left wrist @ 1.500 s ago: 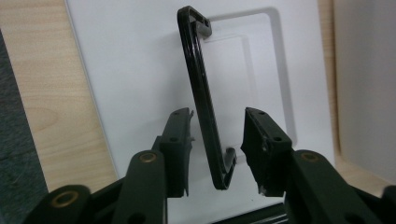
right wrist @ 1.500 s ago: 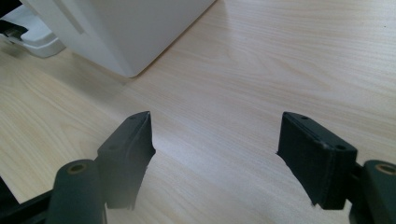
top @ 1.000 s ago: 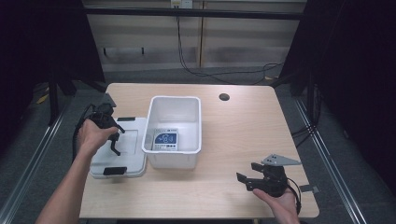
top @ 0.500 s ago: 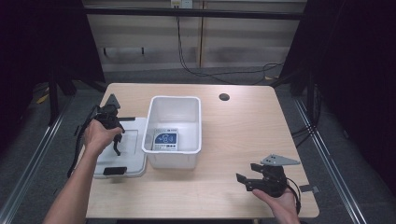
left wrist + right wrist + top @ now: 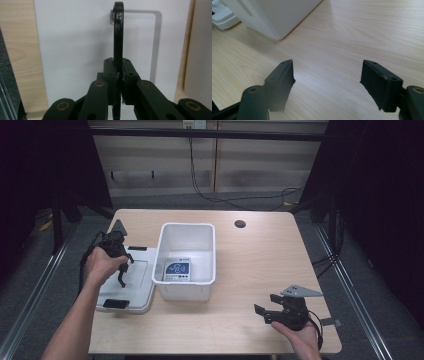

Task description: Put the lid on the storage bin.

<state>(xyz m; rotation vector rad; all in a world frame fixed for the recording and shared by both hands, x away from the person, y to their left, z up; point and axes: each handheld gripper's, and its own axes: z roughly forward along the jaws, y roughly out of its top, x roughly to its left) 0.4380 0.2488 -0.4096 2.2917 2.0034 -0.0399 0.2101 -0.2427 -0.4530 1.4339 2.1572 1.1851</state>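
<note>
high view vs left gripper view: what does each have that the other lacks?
High view, not the other: bin, card in it, open right gripper, both hands. Left gripper view, not the other: jaws closed on a thin black bar, metal rivet at its tip. Both: left gripper, white lid, table.

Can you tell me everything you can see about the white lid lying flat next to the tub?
The white lid looks like smooth plastic, rectangular with rounded corners and a raised frame on top. It lies flat on the wooden table, on the left side of the white tub; whether they touch is unclear. It has black latches; one rests at its near edge. The left gripper, above the lid, is shut on another latch, holding it upright.
</note>
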